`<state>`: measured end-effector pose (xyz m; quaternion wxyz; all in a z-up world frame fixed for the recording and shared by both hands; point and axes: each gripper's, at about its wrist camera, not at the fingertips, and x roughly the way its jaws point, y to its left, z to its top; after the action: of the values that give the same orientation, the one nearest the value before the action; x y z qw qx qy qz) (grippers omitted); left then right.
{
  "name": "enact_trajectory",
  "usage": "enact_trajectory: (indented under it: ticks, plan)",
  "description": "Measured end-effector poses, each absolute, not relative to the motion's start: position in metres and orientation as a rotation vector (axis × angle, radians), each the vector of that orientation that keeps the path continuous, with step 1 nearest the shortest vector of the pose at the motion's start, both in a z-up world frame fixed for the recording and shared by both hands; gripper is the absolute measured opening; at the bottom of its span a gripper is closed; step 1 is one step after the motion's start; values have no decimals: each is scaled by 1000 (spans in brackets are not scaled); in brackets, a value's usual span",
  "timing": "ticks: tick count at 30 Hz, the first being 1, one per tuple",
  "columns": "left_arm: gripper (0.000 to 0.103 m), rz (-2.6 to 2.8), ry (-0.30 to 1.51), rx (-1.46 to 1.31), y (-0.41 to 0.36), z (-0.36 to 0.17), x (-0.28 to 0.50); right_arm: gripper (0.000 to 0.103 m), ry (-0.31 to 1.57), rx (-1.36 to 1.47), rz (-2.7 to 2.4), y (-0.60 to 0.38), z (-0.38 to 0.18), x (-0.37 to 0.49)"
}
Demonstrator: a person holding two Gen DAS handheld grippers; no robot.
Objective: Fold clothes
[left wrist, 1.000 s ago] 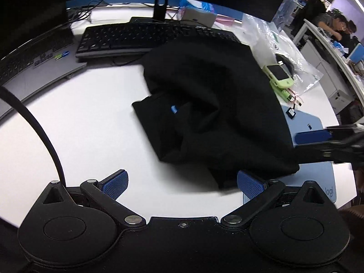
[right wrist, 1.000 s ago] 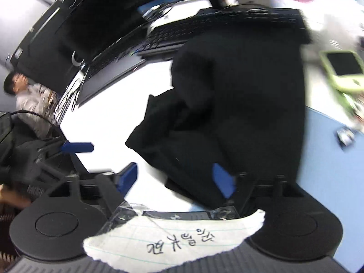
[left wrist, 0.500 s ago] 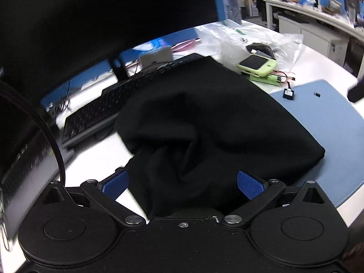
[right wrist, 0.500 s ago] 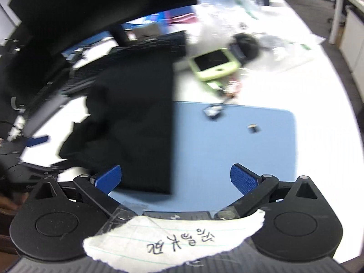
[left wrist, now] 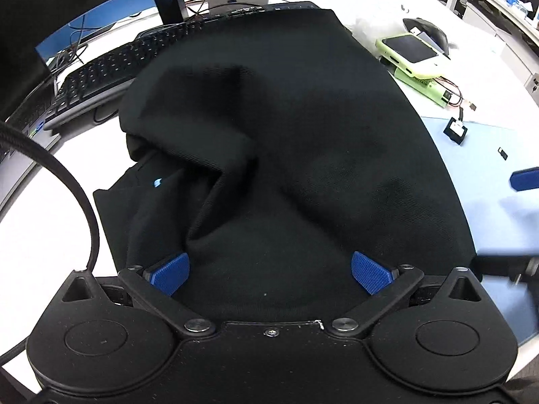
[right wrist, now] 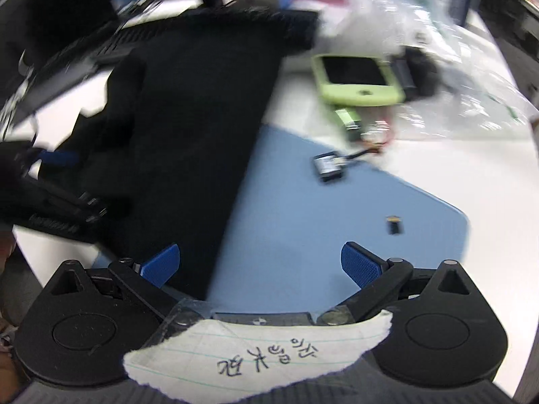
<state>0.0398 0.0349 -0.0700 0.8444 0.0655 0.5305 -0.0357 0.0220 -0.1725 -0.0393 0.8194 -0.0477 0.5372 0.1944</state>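
A black garment [left wrist: 286, 128] lies crumpled on the white desk, with a small blue tag [left wrist: 157, 182] showing at its left. It also shows in the right wrist view [right wrist: 188, 107]. My left gripper [left wrist: 269, 271] is open, its blue pads on either side of the garment's near edge. My right gripper [right wrist: 259, 264] is open and empty, over the garment's right edge and the blue mat [right wrist: 320, 219]. The right gripper's blue pad shows at the right edge of the left wrist view [left wrist: 525, 178]. The left gripper appears blurred at the left of the right wrist view [right wrist: 57, 158].
A black keyboard [left wrist: 97, 77] lies behind the garment, partly under it. A green device [left wrist: 414, 54], wires and a plastic bag [right wrist: 471, 77] sit at the right. Small black parts [right wrist: 328, 166] lie on the blue mat. People sit at a far desk.
My left gripper has moved in over the garment's near edge. My right gripper has swung away to the garment's right side over the blue mat. Both stay open.
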Motion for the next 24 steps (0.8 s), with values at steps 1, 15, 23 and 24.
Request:
enact_trajectory:
  ticks: [1, 15, 23, 24]
  plan:
    - [102, -78, 1126, 118, 38, -71, 41, 103, 1150, -135, 437, -166, -42, 22]
    - [102, -136, 1121, 23, 56, -79, 40, 103, 1256, -87, 307, -147, -60, 33]
    - [102, -40, 1231, -70, 60, -73, 67, 103, 1296, -91, 300, -136, -60, 51]
    - [102, -19, 1255, -88, 62, -72, 71, 103, 1306, -101, 317, -135, -59, 55]
